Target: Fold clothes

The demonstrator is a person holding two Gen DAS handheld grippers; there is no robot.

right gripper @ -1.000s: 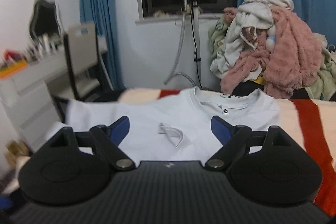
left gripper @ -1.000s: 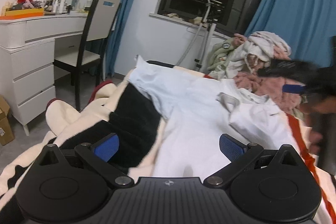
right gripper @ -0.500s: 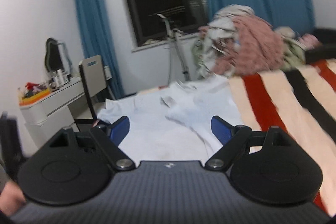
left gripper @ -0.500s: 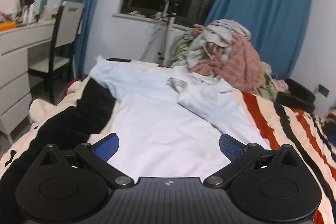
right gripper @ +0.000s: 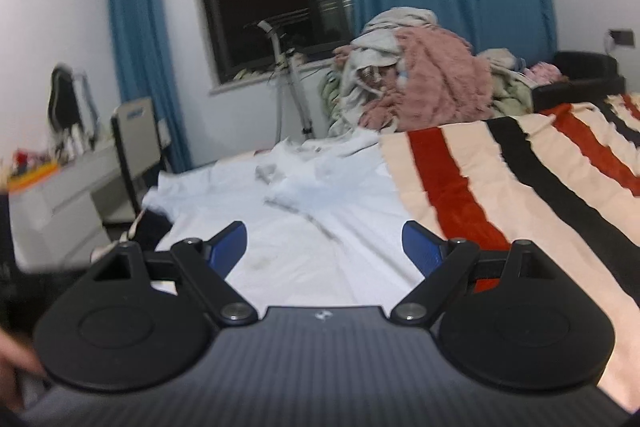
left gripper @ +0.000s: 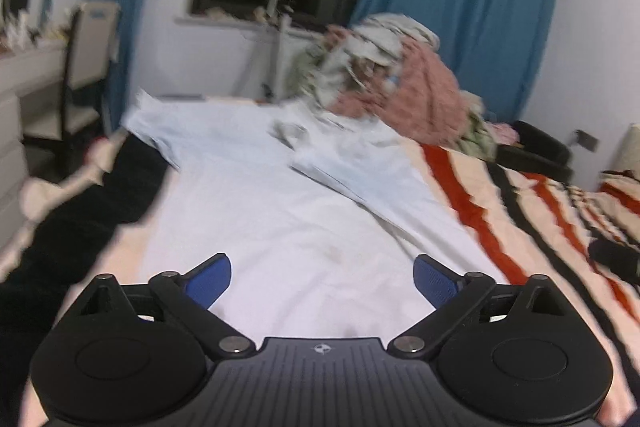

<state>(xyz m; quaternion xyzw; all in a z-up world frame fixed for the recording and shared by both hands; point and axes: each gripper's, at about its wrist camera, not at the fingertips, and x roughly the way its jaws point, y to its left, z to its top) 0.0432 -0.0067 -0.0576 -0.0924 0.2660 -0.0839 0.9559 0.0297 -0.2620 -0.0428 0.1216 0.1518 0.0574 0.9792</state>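
Note:
A white T-shirt [left gripper: 280, 211] lies flat on the striped bed, its right sleeve folded inward over the chest [left gripper: 352, 167]. My left gripper [left gripper: 322, 277] hovers over the shirt's near hem; its jaws stand wide and are closing slightly, with only the cloth lying below them. In the right wrist view the same shirt [right gripper: 304, 223] spreads ahead, and my right gripper [right gripper: 324, 245] is open above its lower right part, pads clear of the fabric.
A heap of clothes [right gripper: 416, 83] with a pink fleece sits at the bed's far end. The red, black and cream striped blanket [right gripper: 520, 187] stretches right. A chair [left gripper: 86, 67] and a white dresser [right gripper: 60, 195] stand left. A garment steamer pole [left gripper: 276, 39] stands by the window.
Both grippers pulled back from the collar end toward the shirt's hem. The right sleeve now lies folded over the chest. Both views swung to the right.

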